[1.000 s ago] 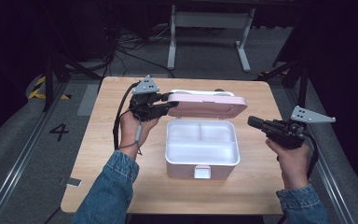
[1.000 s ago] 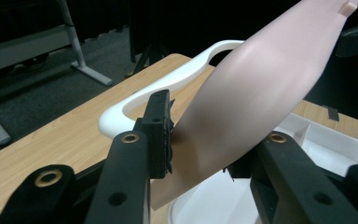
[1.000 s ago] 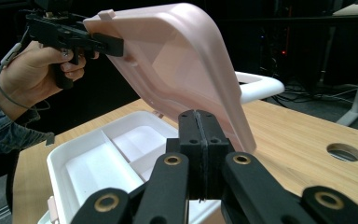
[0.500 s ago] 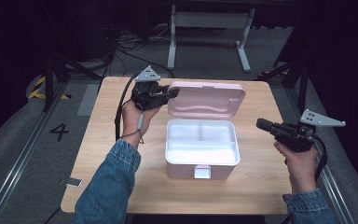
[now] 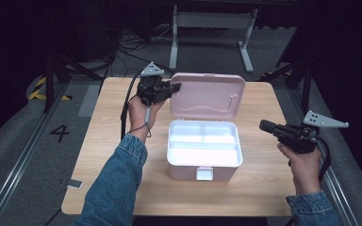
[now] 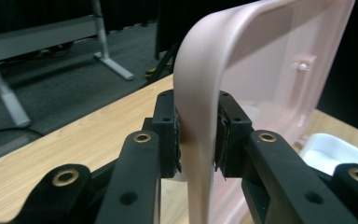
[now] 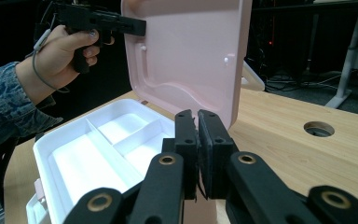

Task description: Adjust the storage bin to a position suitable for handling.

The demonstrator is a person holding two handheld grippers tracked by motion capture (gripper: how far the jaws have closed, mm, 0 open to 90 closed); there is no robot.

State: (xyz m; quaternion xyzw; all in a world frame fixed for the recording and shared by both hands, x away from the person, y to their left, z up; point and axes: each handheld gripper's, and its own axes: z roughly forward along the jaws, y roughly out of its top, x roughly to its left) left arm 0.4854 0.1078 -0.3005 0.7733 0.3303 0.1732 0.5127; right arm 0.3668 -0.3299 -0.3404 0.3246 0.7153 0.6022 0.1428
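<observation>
Left claw [image 6: 197,135] clamped on pink lid [image 5: 208,96] edge, lid upright. Right claw [image 7: 197,140] closed, empty. Risk: thin-edge grip slips, lid drops onto white tray [image 5: 202,146].

Light wooden table [image 5: 103,155], open pink box [image 5: 204,157] standing at its middle

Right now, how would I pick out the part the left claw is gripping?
On the wooden table stands an open box with a white divided tray. Its pink lid stands raised behind the tray; the left claw pinches its side edge, the scene's one pink upright panel.
</observation>
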